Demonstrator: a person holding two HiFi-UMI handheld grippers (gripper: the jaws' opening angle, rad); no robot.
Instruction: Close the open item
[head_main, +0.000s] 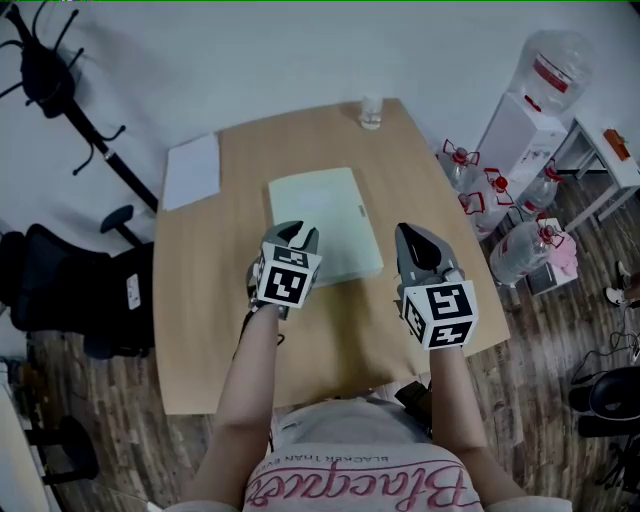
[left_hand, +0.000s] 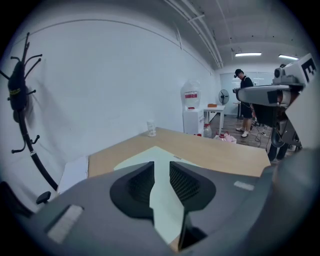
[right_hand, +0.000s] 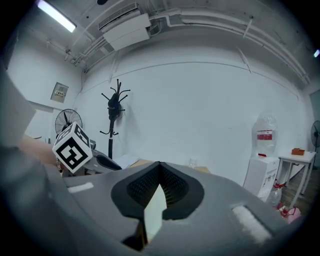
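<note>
Office room, head view: a wooden table (head_main: 200, 330) on plank flooring, white wall behind. Pale green folder (head_main: 325, 222) lies flat mid-table, cover down (it looks shut). A white sheet (head_main: 192, 170) sits at the far left corner and a small clear cup (head_main: 371, 113) at the far edge. The left gripper (head_main: 297, 235) is over the folder's near left corner. The right gripper (head_main: 412, 235) is just beside its near right corner. Water dispenser (head_main: 530, 120) stands off to the right and a coat stand (head_main: 60, 90) at the far left.

Left gripper view: left gripper (left_hand: 161, 172) has its jaws apart, gripping nothing. The folder (left_hand: 145, 160) shows through the gap, lying on the table (left_hand: 220, 152). Cup (left_hand: 151, 128) at the far edge, sheet (left_hand: 75, 172) at left, dispenser (left_hand: 191, 112) beyond. A person (left_hand: 245, 102) stands in the bkgd.

Right gripper view: right gripper (right_hand: 159, 172) has its jaw tips together. A pale sliver shows behind them, but no grip on it can be made out. Left gripper's marker cube (right_hand: 72, 147) is at left. Coat stand (right_hand: 115, 107), cup (right_hand: 193, 162) and dispenser (right_hand: 262, 165) line the wall.
</note>
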